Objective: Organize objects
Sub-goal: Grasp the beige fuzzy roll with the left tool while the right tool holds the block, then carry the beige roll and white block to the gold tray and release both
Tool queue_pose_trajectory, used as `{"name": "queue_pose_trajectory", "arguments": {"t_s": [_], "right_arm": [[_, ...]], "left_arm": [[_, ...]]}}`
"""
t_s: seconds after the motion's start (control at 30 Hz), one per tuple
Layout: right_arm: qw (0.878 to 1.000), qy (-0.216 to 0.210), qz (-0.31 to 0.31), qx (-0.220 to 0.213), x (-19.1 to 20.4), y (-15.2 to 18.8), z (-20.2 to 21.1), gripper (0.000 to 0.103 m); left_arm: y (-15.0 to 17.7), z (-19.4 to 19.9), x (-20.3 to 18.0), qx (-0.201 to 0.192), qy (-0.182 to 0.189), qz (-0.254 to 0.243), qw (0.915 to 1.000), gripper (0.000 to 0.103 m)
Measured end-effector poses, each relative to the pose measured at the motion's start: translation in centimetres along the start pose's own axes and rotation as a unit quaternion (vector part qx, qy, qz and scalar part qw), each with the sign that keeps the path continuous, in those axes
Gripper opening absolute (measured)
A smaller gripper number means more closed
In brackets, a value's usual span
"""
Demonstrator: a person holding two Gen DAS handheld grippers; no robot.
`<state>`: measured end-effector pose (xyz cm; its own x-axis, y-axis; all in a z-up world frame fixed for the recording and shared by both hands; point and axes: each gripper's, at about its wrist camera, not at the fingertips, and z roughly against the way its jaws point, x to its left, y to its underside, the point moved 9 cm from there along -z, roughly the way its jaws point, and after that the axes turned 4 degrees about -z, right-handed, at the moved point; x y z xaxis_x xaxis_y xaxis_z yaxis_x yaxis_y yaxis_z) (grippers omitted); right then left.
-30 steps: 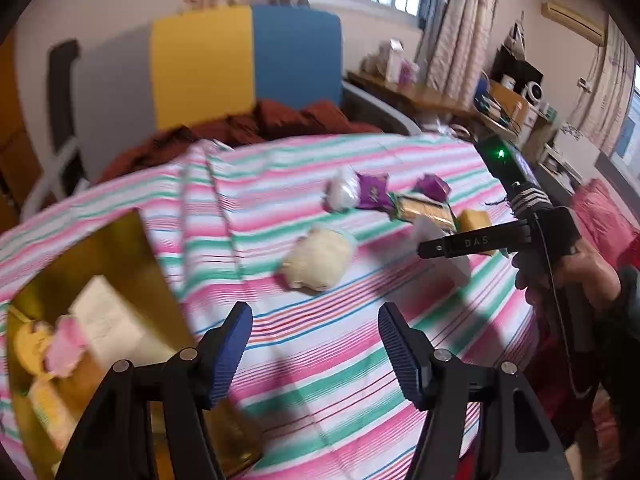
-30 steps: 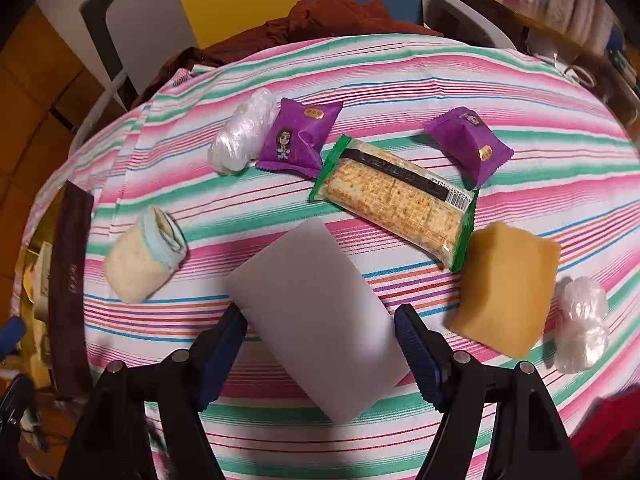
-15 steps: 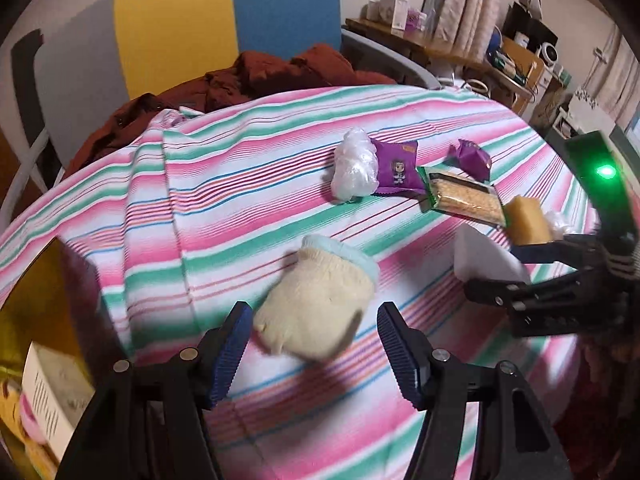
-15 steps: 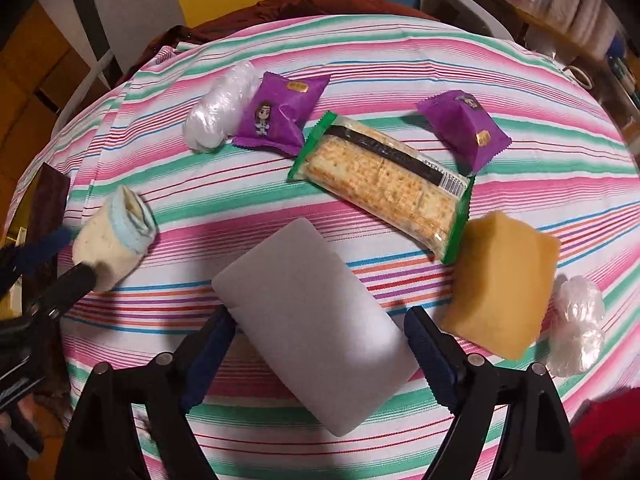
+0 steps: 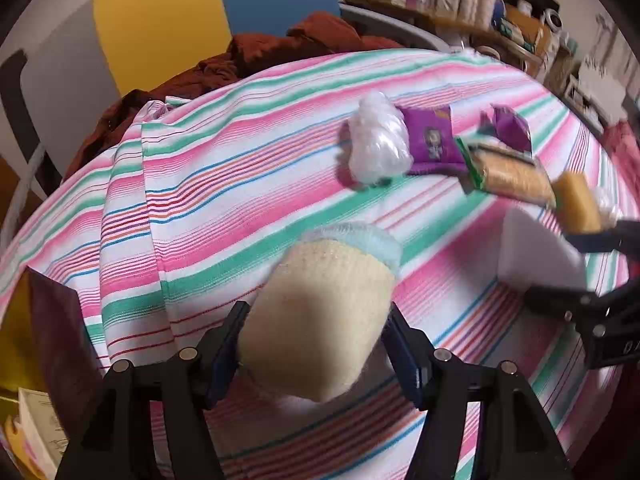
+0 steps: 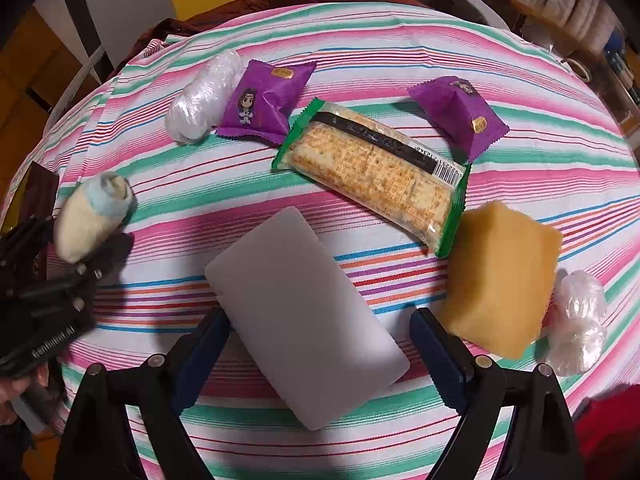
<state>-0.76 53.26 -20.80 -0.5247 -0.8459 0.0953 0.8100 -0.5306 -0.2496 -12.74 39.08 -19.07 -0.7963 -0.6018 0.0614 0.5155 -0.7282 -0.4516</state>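
Now the left gripper [image 5: 314,338] has closed the gap it had 1 second ago: the cream rolled sock with a pale blue cuff [image 5: 320,316] sits between its 2 fingers [image 5: 224,344], which touch it on both sides, a pinch that looks just begun. The right gripper [image 6: 320,344] has crept forward too; its fingers are spread either side of the near end of the flat white foam block [image 6: 300,320] on the striped desk [image 6: 520,184], not yet squeezing. Beyond the right fingers lie the cracker packet [image 6: 372,172] and the yellow sponge [image 6: 500,280], untouched. Both pickups look ready, so sorting can probably proceed.
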Motion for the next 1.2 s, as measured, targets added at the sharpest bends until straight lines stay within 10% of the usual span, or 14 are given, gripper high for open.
{"name": "queue_pose_trajectory", "arguments": {"t_s": [0.23, 0.67, 1.2], "right_arm": [[1.000, -0.010, 0.018, -0.016, 0.6, -0.4, 0.5, 0.072], [0.995, -0.068, 0.056, -0.050, 3.4, -0.2, 2.2, 0.072], [0.986, -0.123, 0.073, -0.080, 8.7, -0.4, 5.8, 0.073]], "left_arm": [[0.8, 1.3, 0.3, -0.014, 0.024, 0.032, 0.9991, 0.054], [4.4, 10.8, -0.2, -0.106, 0.050, 0.072, 0.9905, 0.054], [15.6, 21.1, 16.0, -0.181, -0.073, 0.241, 0.9507, 0.054]]}}
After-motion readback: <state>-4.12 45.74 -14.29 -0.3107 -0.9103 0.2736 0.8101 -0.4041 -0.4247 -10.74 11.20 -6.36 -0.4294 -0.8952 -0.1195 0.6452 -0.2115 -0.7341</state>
